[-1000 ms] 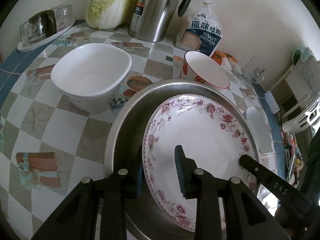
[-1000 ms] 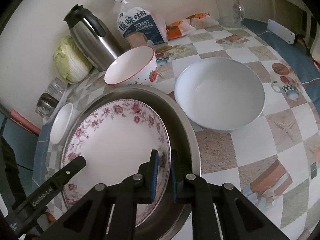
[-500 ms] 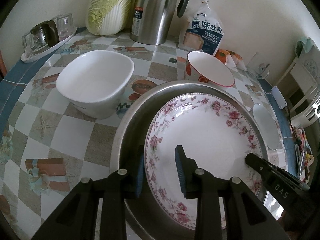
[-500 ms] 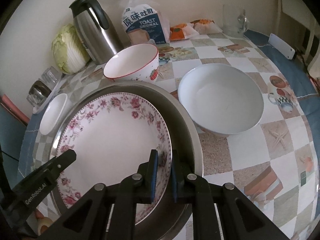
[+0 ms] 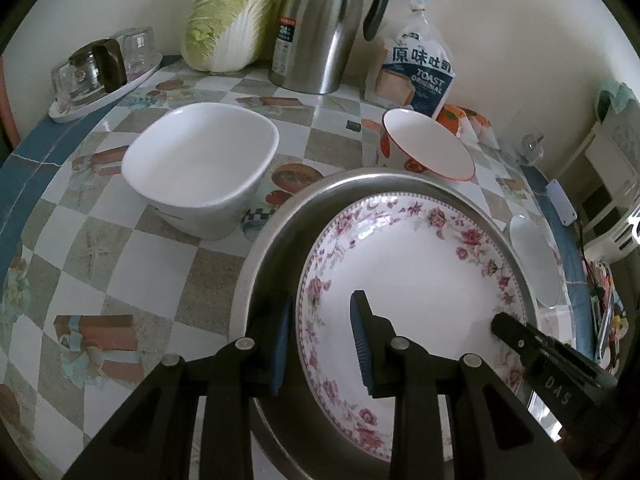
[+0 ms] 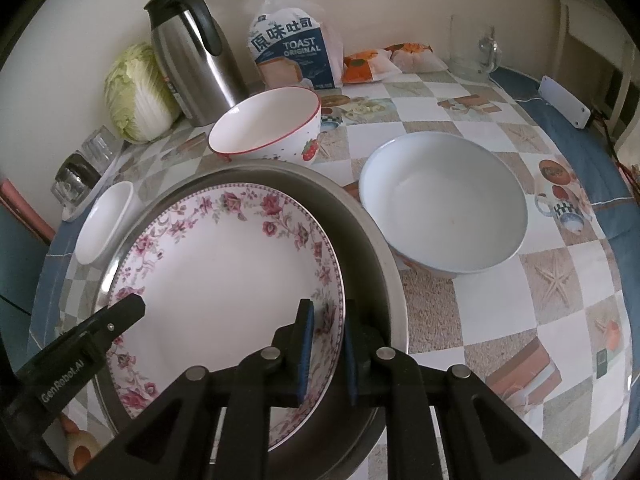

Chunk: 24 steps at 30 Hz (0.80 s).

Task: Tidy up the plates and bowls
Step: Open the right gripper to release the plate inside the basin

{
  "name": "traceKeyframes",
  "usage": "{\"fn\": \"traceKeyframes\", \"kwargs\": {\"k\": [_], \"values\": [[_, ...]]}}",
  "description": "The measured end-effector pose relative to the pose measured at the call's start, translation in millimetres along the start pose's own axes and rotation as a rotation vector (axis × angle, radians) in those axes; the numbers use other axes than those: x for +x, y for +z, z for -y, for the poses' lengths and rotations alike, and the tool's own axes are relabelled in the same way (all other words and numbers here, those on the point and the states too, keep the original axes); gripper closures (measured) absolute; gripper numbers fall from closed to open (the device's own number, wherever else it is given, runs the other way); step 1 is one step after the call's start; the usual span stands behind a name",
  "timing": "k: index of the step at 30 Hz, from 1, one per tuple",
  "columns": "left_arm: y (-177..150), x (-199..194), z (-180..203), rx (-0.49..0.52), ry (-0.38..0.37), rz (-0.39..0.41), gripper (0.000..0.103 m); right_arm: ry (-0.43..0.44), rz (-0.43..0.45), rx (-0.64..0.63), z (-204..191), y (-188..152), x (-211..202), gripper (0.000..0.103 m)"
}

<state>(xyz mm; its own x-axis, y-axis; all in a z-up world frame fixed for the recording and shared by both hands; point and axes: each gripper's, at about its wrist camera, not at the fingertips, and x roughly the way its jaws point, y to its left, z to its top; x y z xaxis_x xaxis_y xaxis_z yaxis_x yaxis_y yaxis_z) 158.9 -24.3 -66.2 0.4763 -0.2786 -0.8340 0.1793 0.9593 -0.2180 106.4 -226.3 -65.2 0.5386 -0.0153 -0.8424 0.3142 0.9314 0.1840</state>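
Observation:
A floral plate (image 5: 416, 280) (image 6: 228, 276) lies inside a large steel basin (image 5: 276, 248) (image 6: 372, 240). My left gripper (image 5: 322, 344) straddles the plate's left rim with its jaws wide apart, not clamping it. My right gripper (image 6: 325, 354) has its pads on either side of the plate's right rim, with a small gap showing. A white square bowl (image 5: 200, 164) (image 6: 444, 208), a red-rimmed strawberry bowl (image 5: 424, 146) (image 6: 266, 126) and a small white dish (image 5: 534, 256) (image 6: 102, 222) stand around the basin.
Along the wall stand a steel thermos (image 5: 324, 24), a cabbage (image 5: 228, 16), a toast bag (image 5: 416, 68) and a tray of glasses (image 5: 100, 72). A glass jug (image 6: 472, 48) and a white device (image 6: 564, 100) sit at the far right.
Both cameras have pulled back and up slightly, so more of the table shows. The right jaws have eased open a little around the plate rim. The left jaws stay wide.

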Motion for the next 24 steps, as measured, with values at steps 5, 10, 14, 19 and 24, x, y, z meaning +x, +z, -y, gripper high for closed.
{"fn": "traceKeyframes", "kwargs": {"k": [5,10,14,19,24], "values": [[1,-2,-3,-0.017,-0.006,0.007,0.073,0.019,-0.006,0.003,0,0,0,0.086],[1,-1,-1,-0.007,0.002,-0.001,0.073,0.026,0.004,0.008,1,2,-2,0.084],[1,-3,0,-0.007,0.007,0.000,0.073,0.034,0.027,0.028,4,3,-9,0.084],[3,-13,0,-0.007,0.023,0.021,0.065,0.049,0.067,0.040,7,8,-24,0.084],[5,-26,-1,-0.018,0.012,0.044,0.050,0.058,0.104,0.042,6,10,-37,0.050]]}}
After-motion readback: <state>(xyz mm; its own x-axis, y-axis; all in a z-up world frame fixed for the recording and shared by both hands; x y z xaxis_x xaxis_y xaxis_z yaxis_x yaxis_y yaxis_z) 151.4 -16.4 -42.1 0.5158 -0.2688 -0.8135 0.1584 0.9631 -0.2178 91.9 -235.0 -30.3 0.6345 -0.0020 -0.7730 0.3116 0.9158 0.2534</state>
